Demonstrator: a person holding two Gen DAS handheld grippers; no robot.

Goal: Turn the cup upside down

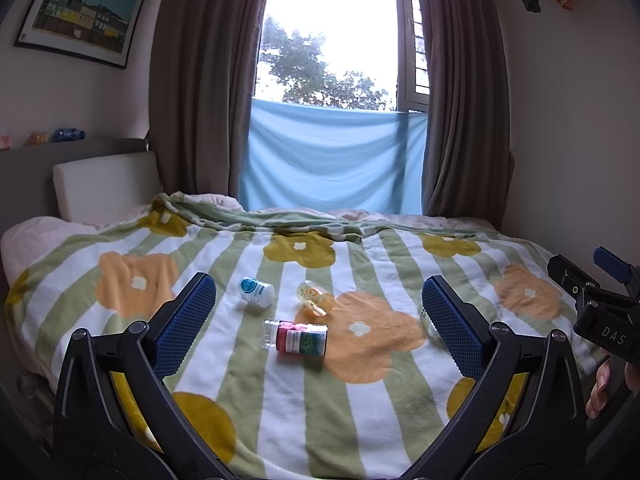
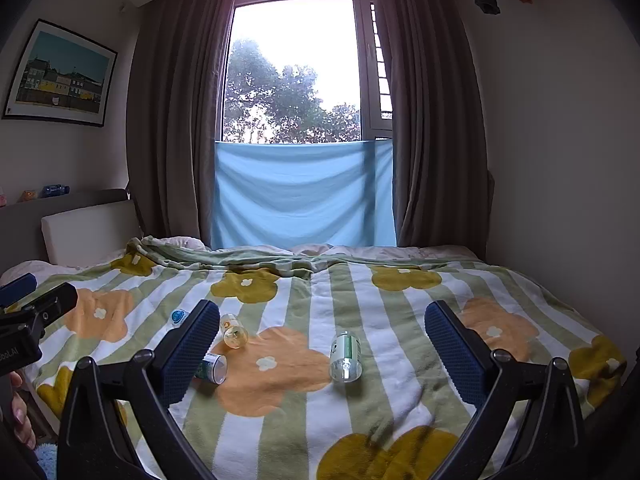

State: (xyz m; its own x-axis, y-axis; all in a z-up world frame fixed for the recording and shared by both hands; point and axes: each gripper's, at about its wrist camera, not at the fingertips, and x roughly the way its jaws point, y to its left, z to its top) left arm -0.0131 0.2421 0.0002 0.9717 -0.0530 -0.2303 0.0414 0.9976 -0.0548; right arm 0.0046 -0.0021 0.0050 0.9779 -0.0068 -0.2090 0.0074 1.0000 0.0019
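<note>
The clear plastic cup with a green-and-white label (image 2: 345, 356) lies on its side on the striped, flower-patterned blanket (image 2: 400, 392), between the fingers of my right gripper (image 2: 320, 354) in the right wrist view, its clear end towards the camera. That claw is spread wide and holds nothing. To the cup's left I see a small clear cup with an orange label (image 2: 234, 331), also tipped over, and a cup with a green label (image 2: 212, 367) half hidden behind my left-hand blue pad (image 2: 188, 354). In the left wrist view my left gripper (image 1: 318, 322) is likewise wide and empty, above a red-and-green labelled clear cup (image 1: 296, 338) and a white cup with a blue round label (image 1: 256, 293). A hand (image 1: 600, 392) shows at the right edge.
</note>
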